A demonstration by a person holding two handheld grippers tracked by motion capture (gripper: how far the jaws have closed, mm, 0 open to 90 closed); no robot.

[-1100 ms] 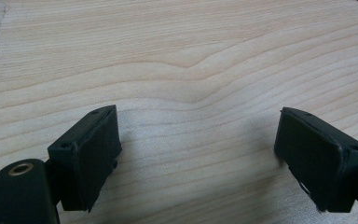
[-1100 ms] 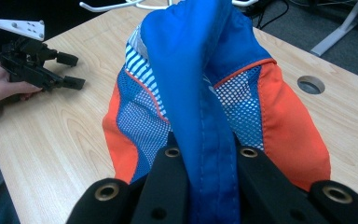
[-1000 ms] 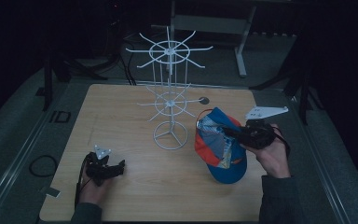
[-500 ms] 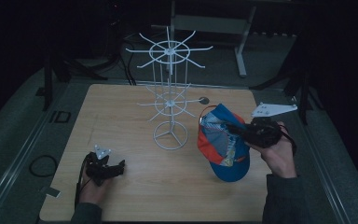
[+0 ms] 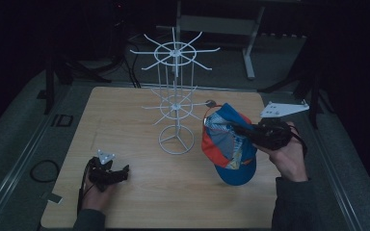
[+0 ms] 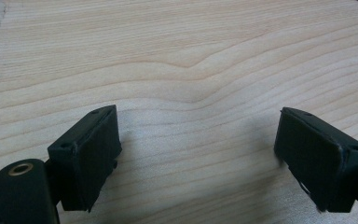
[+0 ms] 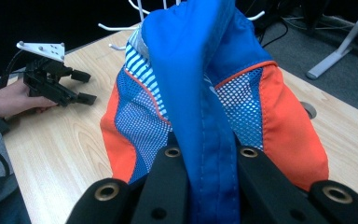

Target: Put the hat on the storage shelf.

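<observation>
Left of the white wire rack [image 5: 175, 103], the left gripper [image 5: 117, 174] rests on the wooden counter [image 5: 135, 120], its jaws apart with nothing between them. Right of the rack, the right gripper [image 5: 243, 131] has its jaws clamped on a cap [image 5: 226, 144], blue with orange panels and striped mesh lining, hanging just above the counter.

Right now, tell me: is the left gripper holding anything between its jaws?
No. In the left gripper view the left gripper has its jaws standing wide apart over the bare wooden table, with nothing between them.
</observation>
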